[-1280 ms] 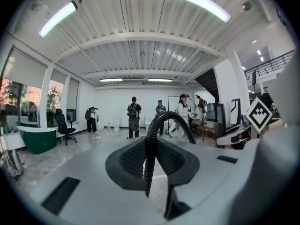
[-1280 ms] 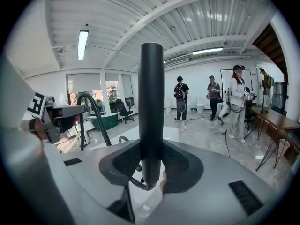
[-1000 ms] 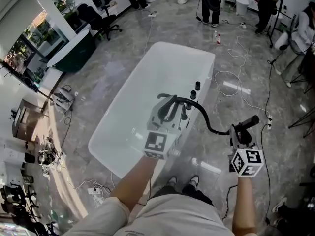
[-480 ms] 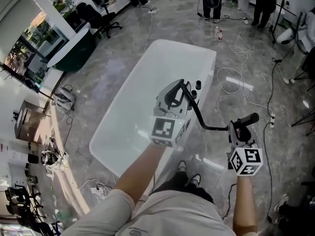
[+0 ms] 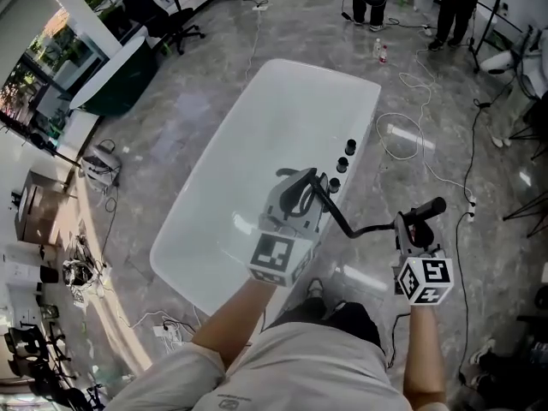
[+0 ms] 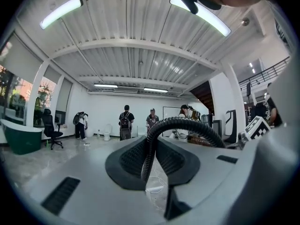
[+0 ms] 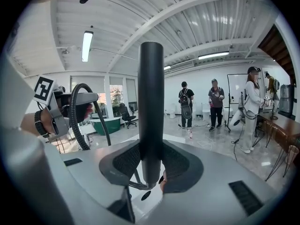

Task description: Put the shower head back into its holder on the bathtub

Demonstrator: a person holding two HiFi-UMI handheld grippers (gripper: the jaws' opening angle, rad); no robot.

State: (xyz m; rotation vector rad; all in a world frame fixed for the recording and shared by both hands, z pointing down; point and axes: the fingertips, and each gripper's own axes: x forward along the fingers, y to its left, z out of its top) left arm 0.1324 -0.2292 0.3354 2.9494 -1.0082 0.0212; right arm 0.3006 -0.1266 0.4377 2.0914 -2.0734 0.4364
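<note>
Your right gripper [image 7: 151, 165] has its jaws clamped on the black shower head [image 7: 151, 102]. It stands upright between them, out beyond the bathtub's [image 5: 282, 118] right side, over the floor. Your left gripper [image 6: 151, 161] has its jaws closed on the ribbed black hose [image 6: 187, 124], over the bathtub's right rim, near its three black fittings [image 5: 342, 162].

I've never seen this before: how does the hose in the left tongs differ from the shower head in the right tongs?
The left tongs pinch the thin, ribbed, curving hose. The right tongs clamp the thick, smooth, straight shower head. The left tongs stand narrower than the right tongs. Both pieces are black and joined together.
</note>
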